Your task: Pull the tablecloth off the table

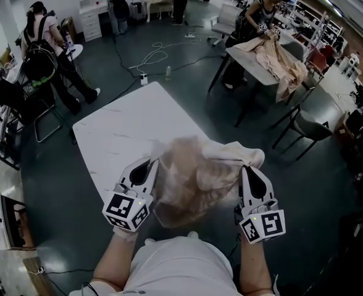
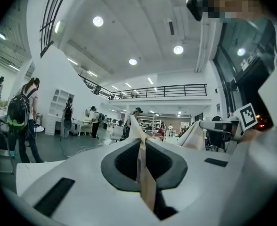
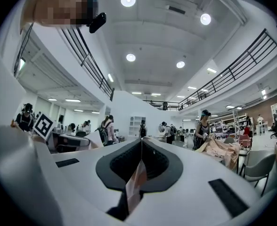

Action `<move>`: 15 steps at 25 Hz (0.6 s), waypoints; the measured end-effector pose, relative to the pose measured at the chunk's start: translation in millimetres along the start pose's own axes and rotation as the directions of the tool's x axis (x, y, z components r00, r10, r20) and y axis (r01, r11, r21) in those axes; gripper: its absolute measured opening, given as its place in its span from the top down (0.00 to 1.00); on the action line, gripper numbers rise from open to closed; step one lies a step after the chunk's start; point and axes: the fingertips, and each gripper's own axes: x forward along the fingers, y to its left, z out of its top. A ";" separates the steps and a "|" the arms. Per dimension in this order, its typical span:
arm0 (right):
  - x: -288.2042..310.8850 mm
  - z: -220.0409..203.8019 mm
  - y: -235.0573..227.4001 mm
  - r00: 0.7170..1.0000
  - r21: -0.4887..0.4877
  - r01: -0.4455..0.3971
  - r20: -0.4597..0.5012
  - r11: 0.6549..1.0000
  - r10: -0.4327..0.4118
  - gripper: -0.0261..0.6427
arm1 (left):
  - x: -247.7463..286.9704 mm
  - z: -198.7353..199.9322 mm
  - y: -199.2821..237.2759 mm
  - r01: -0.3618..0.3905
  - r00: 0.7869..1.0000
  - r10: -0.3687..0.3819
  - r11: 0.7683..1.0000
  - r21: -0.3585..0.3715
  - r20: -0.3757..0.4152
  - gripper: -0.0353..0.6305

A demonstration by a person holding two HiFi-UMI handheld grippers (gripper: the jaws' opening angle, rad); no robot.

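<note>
A beige tablecloth hangs bunched in the air between my two grippers, above the near end of the white marble table. My left gripper is shut on its left edge, and in the left gripper view a strip of the tablecloth runs between the closed jaws. My right gripper is shut on the right edge. A fold of the tablecloth shows pinched in the right gripper view. Both grippers point level. The table's far part lies bare.
A second table at the back right carries another beige cloth, with a person working at it. A person with a backpack stands at the left. A grey chair is right of my table. Cables and a bottle lie on the dark floor.
</note>
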 end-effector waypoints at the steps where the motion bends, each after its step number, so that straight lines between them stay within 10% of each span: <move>1: -3.0 4.2 -2.8 1.000 -0.002 0.011 0.011 1.000 -0.010 0.92 | 2.1 2.8 -2.1 0.007 1.000 -0.007 1.000 0.004 0.004 0.93; 15: -33.8 11.9 -29.5 0.993 -0.022 0.109 0.045 0.994 -0.108 0.92 | 24.4 13.6 -25.8 0.076 0.997 -0.077 0.997 0.026 0.023 0.93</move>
